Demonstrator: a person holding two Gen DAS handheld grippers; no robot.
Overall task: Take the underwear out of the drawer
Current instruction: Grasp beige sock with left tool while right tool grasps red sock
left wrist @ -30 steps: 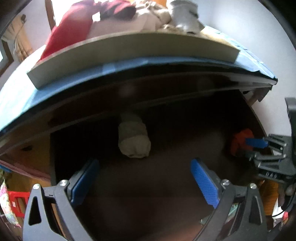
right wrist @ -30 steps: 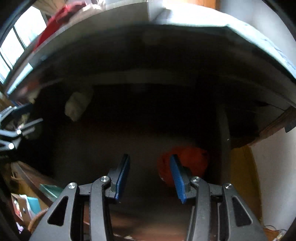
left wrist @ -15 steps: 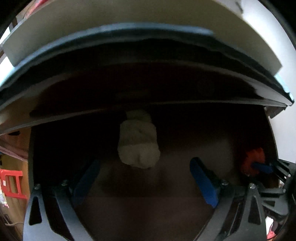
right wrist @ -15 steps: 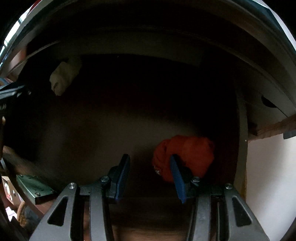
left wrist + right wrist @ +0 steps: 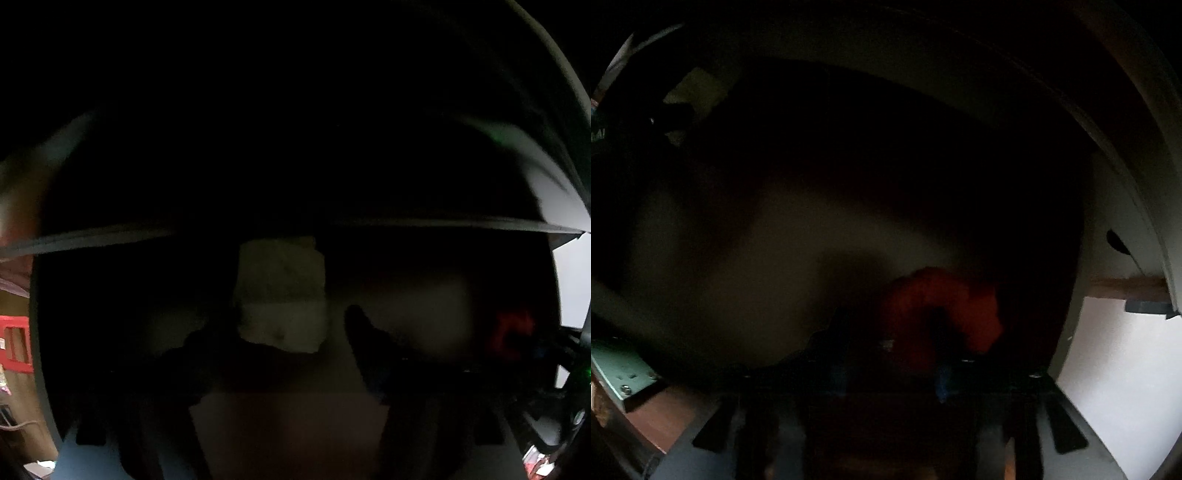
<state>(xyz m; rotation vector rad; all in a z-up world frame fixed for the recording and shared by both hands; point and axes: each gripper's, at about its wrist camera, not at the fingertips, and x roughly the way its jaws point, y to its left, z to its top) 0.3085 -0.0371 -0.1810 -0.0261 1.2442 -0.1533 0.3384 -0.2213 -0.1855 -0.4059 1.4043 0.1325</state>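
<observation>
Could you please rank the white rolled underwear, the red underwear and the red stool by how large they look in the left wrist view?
1. White rolled underwear, by far the largest, though it is also nearest the camera.
2. Red stool and red underwear: both small, similar patches at the fisheye's edges, partly cut off or hidden, so I would not rank them.

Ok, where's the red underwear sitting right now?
In the right wrist view the red underwear lies on the drawer floor near its right wall, between the right tongs' tips. The left wrist view shows it far right.
</observation>
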